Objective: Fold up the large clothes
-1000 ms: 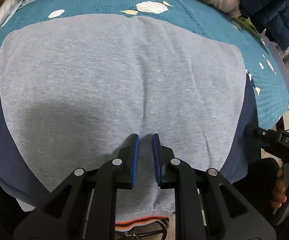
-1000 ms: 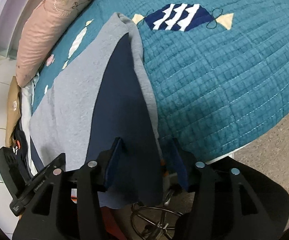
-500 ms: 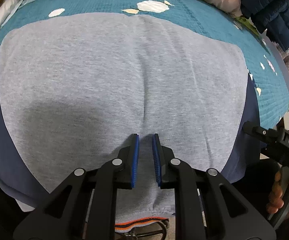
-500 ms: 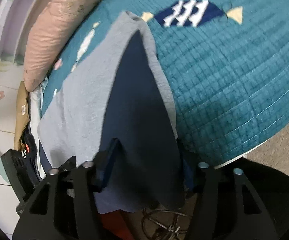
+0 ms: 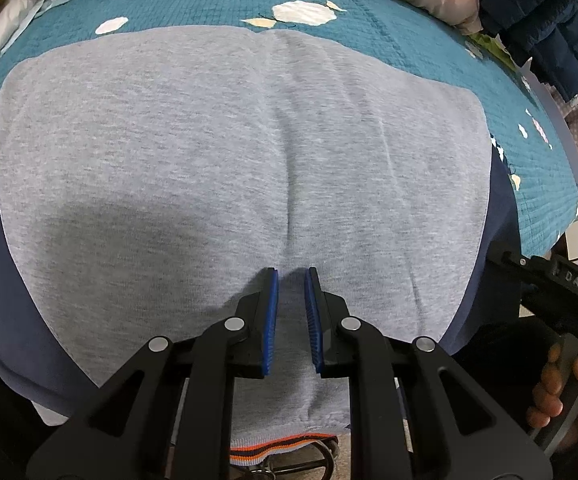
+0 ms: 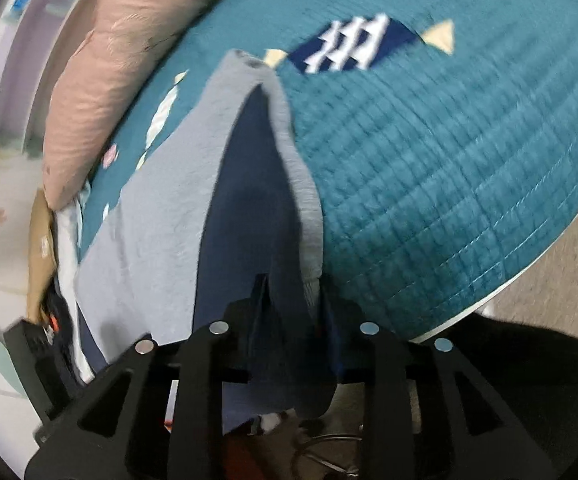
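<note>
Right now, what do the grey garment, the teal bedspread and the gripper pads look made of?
Grey garment: soft heathered jersey knit, probably cotton blend; fine flecked, matte surface. Teal bedspread: quilted fabric, stitched in a grid of small squares. Left gripper pads: blue, finely ribbed, likely rubber or plastic.

My left gripper (image 5: 291,292) is matte black with round silver screws along its arms and ribbed blue pads (image 5: 271,320), and my right gripper (image 6: 293,300) shares that black frame, its handle lettered "DAS".
</note>
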`<state>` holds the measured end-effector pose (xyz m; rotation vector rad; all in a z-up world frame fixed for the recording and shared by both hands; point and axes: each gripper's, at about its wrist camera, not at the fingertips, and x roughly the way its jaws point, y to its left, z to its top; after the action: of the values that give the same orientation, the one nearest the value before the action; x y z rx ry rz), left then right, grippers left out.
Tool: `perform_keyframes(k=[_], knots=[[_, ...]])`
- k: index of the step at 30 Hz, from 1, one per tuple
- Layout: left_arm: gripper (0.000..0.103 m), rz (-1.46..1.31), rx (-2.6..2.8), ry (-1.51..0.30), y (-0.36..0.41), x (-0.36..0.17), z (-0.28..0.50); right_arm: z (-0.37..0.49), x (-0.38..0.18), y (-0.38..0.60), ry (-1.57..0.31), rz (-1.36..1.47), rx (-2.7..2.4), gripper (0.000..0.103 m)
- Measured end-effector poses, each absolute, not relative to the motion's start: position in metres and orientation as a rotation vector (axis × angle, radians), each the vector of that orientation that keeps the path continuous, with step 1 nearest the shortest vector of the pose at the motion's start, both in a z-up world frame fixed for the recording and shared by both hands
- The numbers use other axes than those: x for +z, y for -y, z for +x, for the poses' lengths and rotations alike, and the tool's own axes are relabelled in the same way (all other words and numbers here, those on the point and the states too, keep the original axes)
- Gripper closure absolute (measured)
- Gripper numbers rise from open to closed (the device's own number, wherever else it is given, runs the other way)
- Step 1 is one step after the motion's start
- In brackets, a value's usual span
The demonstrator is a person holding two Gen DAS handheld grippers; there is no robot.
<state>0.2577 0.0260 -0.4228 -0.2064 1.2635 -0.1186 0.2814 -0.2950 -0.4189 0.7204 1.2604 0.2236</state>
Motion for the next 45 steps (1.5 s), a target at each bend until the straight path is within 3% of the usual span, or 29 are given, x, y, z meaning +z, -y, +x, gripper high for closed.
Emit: perform_keyframes(k=[2,5,12,26,31,38,45], knots=[[0.088,-0.205,-0.120,-1.263,-0.027,-0.423,0.257,0.281,-0.424,0.300,-1.265,0.760,0.227,0.076],[0.088,-0.206,-0.120,-1.264,-0.027,-0.423,0.257,0.278,-0.415,0.305,-1.229,0.778,0.280,0.088],[0.088,-0.217,-0.133,-1.263,-0.028,-0.424,0.259,0.265,-0.359,0.285,-1.067,0.685,0.353,0.089],[0.091,-0.283,-0.192,-1.242,-0.042,-0.419,0.251,0.264,-0.316,0.225,-1.022,0.540,0.438,0.089],[0.091,-0.206,-0.221,-1.164,-0.046,-0.391,0.243,0.263,-0.304,0.202,-1.011,0.485,0.466,0.089],[0.090,-0.180,-0.096,-1.107,-0.113,-0.362,0.223,0.262,-0.281,0.147,-0.998,0.414,0.567,0.089],[0.090,-0.323,0.015,-1.136,-0.189,-0.377,0.208,0.264,-0.272,0.059,-1.025,0.286,0.687,0.089]])
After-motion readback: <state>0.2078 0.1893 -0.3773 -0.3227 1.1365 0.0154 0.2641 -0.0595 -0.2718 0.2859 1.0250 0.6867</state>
